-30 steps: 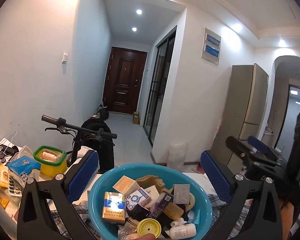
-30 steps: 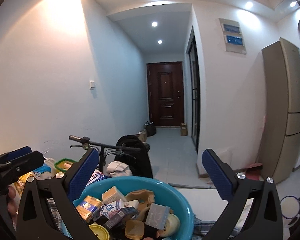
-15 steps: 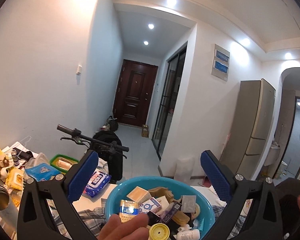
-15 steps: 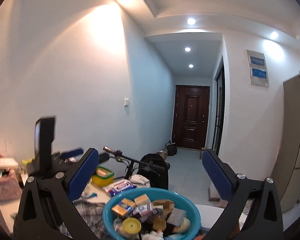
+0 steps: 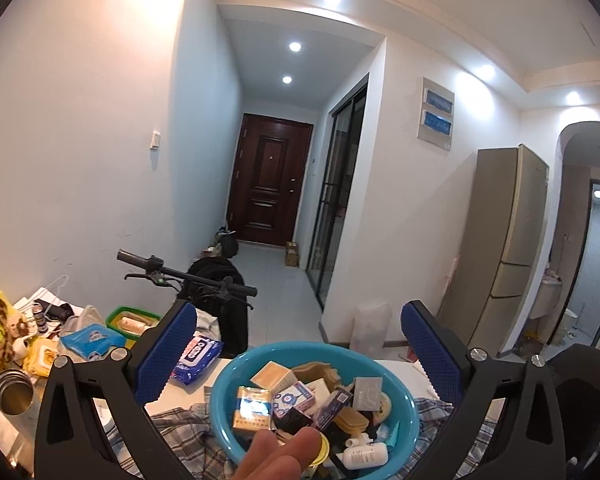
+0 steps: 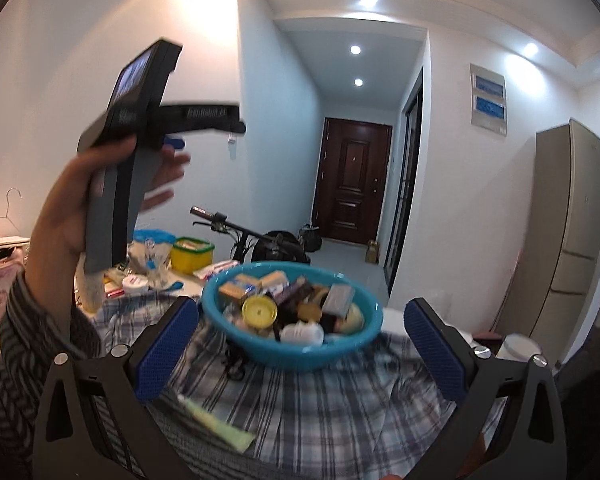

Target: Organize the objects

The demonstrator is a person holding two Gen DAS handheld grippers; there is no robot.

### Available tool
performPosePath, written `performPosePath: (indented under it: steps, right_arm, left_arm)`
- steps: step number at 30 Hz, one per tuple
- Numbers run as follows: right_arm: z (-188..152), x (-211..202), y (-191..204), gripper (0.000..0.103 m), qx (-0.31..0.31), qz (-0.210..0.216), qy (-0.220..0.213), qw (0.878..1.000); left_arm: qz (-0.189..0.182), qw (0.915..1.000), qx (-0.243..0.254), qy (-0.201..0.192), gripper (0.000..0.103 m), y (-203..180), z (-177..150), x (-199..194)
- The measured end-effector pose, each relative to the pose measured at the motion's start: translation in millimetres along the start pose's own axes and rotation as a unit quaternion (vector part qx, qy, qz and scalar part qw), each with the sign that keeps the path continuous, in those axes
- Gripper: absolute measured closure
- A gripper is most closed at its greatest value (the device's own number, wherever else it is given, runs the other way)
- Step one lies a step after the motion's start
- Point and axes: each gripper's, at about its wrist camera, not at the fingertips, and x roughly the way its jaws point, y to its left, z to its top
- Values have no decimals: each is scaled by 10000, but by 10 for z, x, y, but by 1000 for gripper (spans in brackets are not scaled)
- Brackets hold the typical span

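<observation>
A teal plastic basin [image 5: 228, 412] [image 6: 300, 354] heaped with several small boxes, tubes and lids sits on a plaid cloth [image 6: 320, 412]. Its contents include a yellow cigarette pack [image 5: 252, 407], a yellow lid [image 6: 259, 311] and a white bottle [image 5: 365, 455]. My left gripper [image 5: 298, 350] hovers above and behind the basin, open and empty, with a person's fingertips [image 5: 278, 458] low in that view. My right gripper [image 6: 302, 342] is open, its blue pads either side of the basin, nothing between them. In the right wrist view a hand [image 6: 76, 200] holds the left gripper's body high at left.
Left of the basin lie a blue wipes pack [image 5: 196, 358], a green-rimmed yellow container [image 5: 130, 322] [image 6: 192, 254], a steel cup [image 5: 10, 394] and other clutter. A pale tube [image 6: 216, 426] lies on the cloth. A bicycle handlebar [image 5: 184, 276] stands behind; a fridge [image 5: 500, 248] at right.
Both grippers have pulled back and risen from the basin. The right wrist view now sees the basin farther off, with the left gripper lifted high at left. Both stay open.
</observation>
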Motion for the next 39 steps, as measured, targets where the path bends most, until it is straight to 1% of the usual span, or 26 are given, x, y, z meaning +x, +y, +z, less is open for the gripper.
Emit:
performPosePath:
  steps: [3, 6, 9, 11, 12, 15, 18, 20, 23, 26, 29, 31, 32, 34, 37, 38, 39]
  right_arm:
    - [-265, 109, -106, 0, 293, -57, 279, 9992]
    - [-494, 258, -153, 0, 419, -248, 382, 9981]
    - [-696, 451, -185, 0, 480, -432, 470, 9968]
    - [-805, 606, -179, 0, 475, -552, 758, 9945]
    - [-811, 654, -184, 0, 474, -522, 874, 9937]
    - [-804, 627, -213, 0, 513, -459, 807, 9944]
    - [-816, 610, -262, 0, 661, -403, 772, 9940]
    - [-831, 639, -304, 0, 765, -337, 821, 9931]
    - [-853, 694, -342, 0, 885, -253, 916, 9915]
    - [-860, 699, -350, 0, 954, -201, 906, 9911]
    - [-860, 679, -344, 0, 956, -193, 862, 9915]
    - [-854, 682, -329, 0, 930, -191, 864, 9917]
    - [-851, 681, -326, 0, 919, -192, 865, 9918]
    - [-851, 664, -319, 0, 908, -227, 830, 9921]
    - [-843, 599, -303, 0, 873, -286, 678, 9935]
    - [-840, 590, -298, 0, 860, -299, 653, 9937]
    - [-835, 597, -296, 0, 849, -302, 669, 9937]
  left_arm:
    - [95, 10000, -18, -13, 0, -37, 7, -25]
    - [74, 9999, -155, 19, 0, -50, 15, -45]
    - [86, 9998, -172, 55, 0, -87, 16, -63]
    - [132, 9998, -110, 46, 0, -135, 7, -85]
    - [151, 9998, -71, 48, 0, -160, -1, -95]
    - [212, 9996, 141, 82, 0, -275, -37, -121]
    - [288, 9982, 513, 150, 0, -409, -80, -156]
    - [422, 9960, 775, 170, 0, -476, -101, -236]
    - [535, 9942, 923, 163, 0, -507, -116, -442]
    - [399, 9933, 1067, 186, 0, -450, -205, -799]
    - [573, 9916, 1157, 95, 0, -346, -431, -1147]
    - [725, 9906, 1151, 107, 0, -246, -697, -1308]
    - [761, 9910, 1090, 157, 0, -175, -897, -1359]
    - [726, 9921, 971, 326, 0, -54, -1229, -1359]
    - [585, 9904, 974, 787, 0, 82, -1810, -1143]
    - [630, 9889, 1018, 880, 0, 128, -1991, -1046]
    - [772, 9869, 1081, 920, 0, 161, -2186, -932]
